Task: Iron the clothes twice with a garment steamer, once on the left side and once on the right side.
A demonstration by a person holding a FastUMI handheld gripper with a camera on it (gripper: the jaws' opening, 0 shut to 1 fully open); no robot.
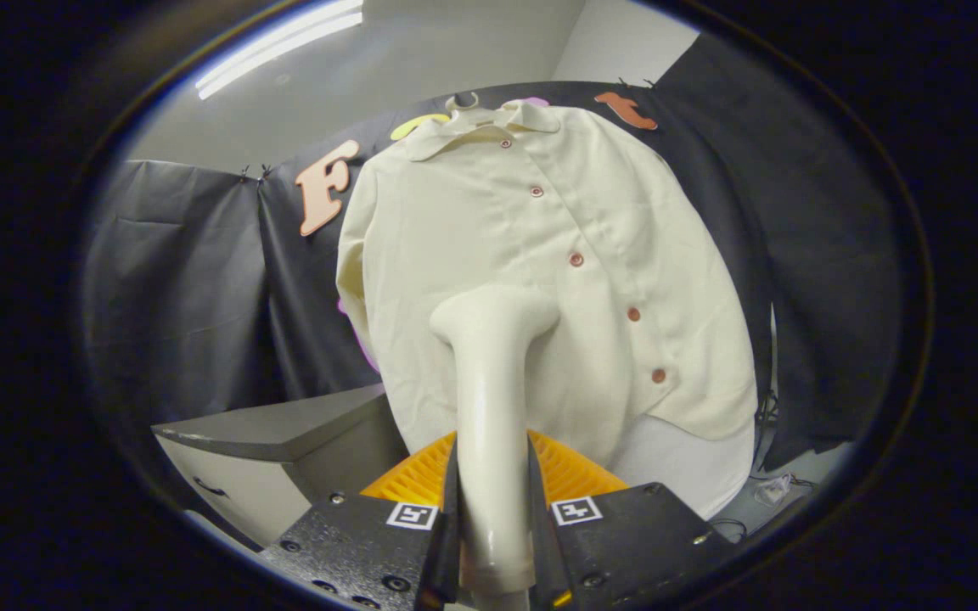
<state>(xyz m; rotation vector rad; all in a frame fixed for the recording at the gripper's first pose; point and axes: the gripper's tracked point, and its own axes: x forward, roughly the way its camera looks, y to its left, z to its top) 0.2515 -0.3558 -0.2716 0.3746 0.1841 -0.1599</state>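
Observation:
A cream button-up shirt hangs from a hanger hook on the black booth wall, its row of reddish buttons running down its middle. My gripper is shut on the handle of a cream garment steamer. The steamer rises from between the fingers, and its head sits against the lower middle of the shirt, just left of the button row. Whether the head touches the cloth I cannot tell.
A grey cabinet with a drawer handle stands low to the left of the shirt. A white surface shows under the shirt's hem, with cables on the floor to its right. The black cloth wall hangs close behind.

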